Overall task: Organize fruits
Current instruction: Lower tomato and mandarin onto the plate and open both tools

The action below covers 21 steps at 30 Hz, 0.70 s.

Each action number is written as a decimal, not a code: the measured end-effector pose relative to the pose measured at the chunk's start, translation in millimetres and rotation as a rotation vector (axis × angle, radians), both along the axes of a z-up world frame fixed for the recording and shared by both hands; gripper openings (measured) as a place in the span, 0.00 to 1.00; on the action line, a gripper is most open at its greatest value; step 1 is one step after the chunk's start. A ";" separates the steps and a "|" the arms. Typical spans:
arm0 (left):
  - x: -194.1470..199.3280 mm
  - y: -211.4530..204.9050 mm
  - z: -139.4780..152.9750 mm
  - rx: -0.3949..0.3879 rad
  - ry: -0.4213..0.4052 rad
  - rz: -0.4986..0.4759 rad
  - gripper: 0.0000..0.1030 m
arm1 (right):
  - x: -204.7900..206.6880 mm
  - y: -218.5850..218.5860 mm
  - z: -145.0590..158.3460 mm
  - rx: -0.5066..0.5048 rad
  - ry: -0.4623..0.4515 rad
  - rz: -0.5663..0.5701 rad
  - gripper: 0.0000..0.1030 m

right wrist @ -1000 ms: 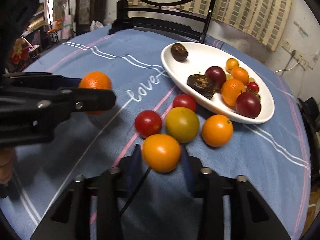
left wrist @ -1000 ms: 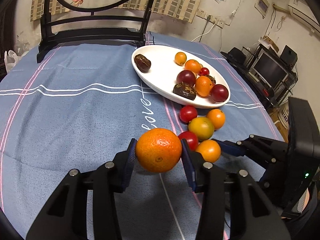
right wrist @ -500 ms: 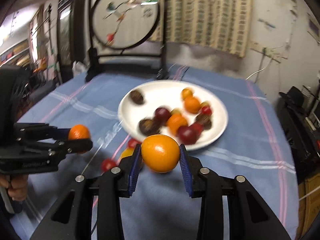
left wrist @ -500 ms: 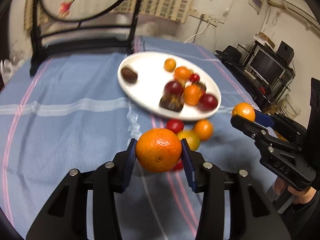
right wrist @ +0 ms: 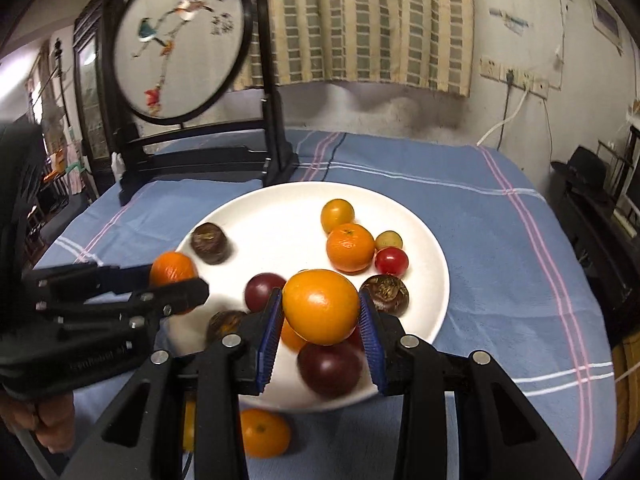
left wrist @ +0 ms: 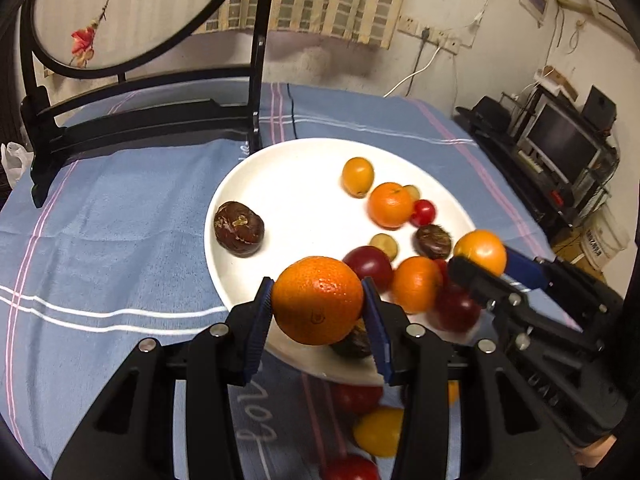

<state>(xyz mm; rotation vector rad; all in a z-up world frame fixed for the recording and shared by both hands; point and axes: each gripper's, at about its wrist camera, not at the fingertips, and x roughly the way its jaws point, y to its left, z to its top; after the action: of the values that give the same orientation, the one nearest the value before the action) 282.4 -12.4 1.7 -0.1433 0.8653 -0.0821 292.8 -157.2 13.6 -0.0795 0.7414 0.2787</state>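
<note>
Left two-finger black gripper with blue pads [left wrist: 318, 312] is clamped on a round dimpled orange mandarin [left wrist: 318, 300], held in the air over the near rim of the white oval ceramic plate [left wrist: 296, 184]; in the right-wrist view the same mandarin [right wrist: 173, 270] shows only partly, its lower half covered by the gripper finger. Right two-finger black gripper with blue pads [right wrist: 320, 320] is closed on a smooth yellow-orange round fruit [right wrist: 320, 306], held above the plate's near side; the left-wrist view shows this fruit [left wrist: 480, 251] at the gripper tip, over the plate's right edge. Whether either fruit touches the plate cannot be told. On the plate: a wrinkled dark brown fruit [left wrist: 239, 229] alone at the left, a small yellow-orange fruit [left wrist: 357, 176] at the far side, an orange mandarin [left wrist: 390, 205] with a small red cherry tomato [left wrist: 423, 213] just beside it. Nearer fruit is blurred and partly hidden behind the held pieces: a dark red plum [right wrist: 330, 368] and another brown wrinkled fruit [right wrist: 385, 294]. Off the plate, on the blue striped tablecloth [left wrist: 120, 208], a small orange fruit [right wrist: 264, 432] lies near the rim; a yellow one [left wrist: 378, 430] and red ones sit between the left gripper's fingers, cut off and blurred.
</note>
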 end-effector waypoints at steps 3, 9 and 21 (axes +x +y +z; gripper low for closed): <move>7.8 1.0 -6.9 -0.008 0.016 -0.002 0.42 | 11.7 -2.0 -8.6 0.032 0.034 -0.014 0.40; 0.1 6.1 -0.8 -0.011 -0.015 0.027 0.70 | 7.1 -16.0 -12.4 0.099 0.051 -0.046 0.53; -75.0 -0.5 -2.7 0.036 -0.045 0.001 0.80 | -51.7 -40.2 -4.8 0.125 0.034 -0.054 0.58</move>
<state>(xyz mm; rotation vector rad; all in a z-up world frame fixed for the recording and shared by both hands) 207.4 -12.9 -1.0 -0.1080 0.8218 -0.0691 241.1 -197.3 8.8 0.0643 0.7568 0.2746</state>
